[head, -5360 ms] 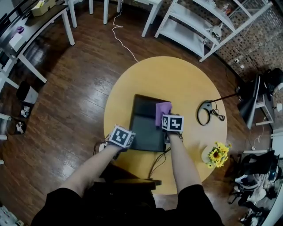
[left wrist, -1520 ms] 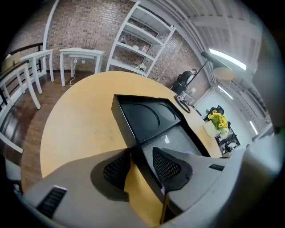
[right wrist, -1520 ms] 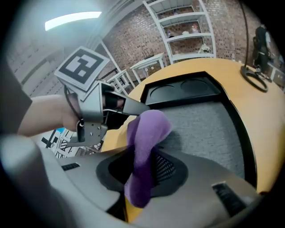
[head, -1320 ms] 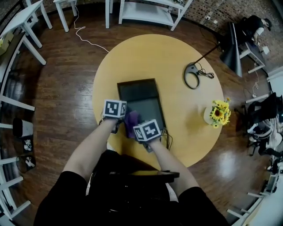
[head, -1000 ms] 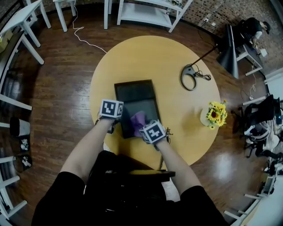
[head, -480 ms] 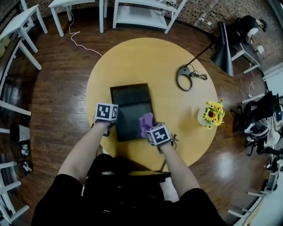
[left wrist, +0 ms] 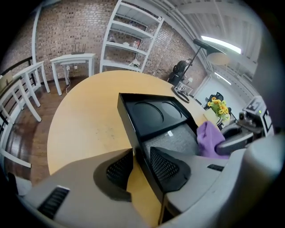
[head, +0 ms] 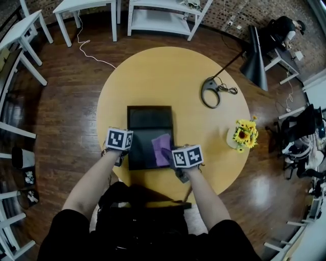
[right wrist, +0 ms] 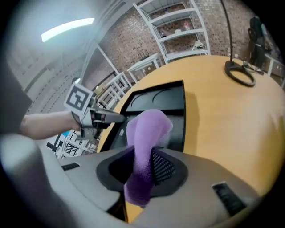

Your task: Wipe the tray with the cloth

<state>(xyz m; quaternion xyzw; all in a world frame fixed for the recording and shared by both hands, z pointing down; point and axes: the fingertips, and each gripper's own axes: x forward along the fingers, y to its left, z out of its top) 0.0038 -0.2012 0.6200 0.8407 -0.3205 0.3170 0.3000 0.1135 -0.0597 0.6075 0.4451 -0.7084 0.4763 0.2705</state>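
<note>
The black tray point(head: 147, 122) lies on the round yellow table point(head: 173, 76); its near half is a flat grey bed point(left wrist: 171, 138). My left gripper point(head: 125, 153) straddles the tray's near left wall point(left wrist: 133, 133). Its jaws have just been closing and the pads point(left wrist: 165, 167) now press on that wall. My right gripper point(head: 171, 155) is shut on the purple cloth point(head: 161, 149), which stands up from between its jaws point(right wrist: 147, 133) over the tray's near right part. From the left gripper view the cloth point(left wrist: 208, 139) shows at the right.
A black lamp with a ring base point(head: 210, 92) stands at the table's far right. A vase of sunflowers point(head: 242, 136) sits near the right edge. White shelves point(head: 163, 15) and tables stand on the wooden floor around the table.
My right gripper has carried the cloth from the tray's near left corner across to its near right part and rolled its wrist. The left gripper stays on the tray's left wall.
</note>
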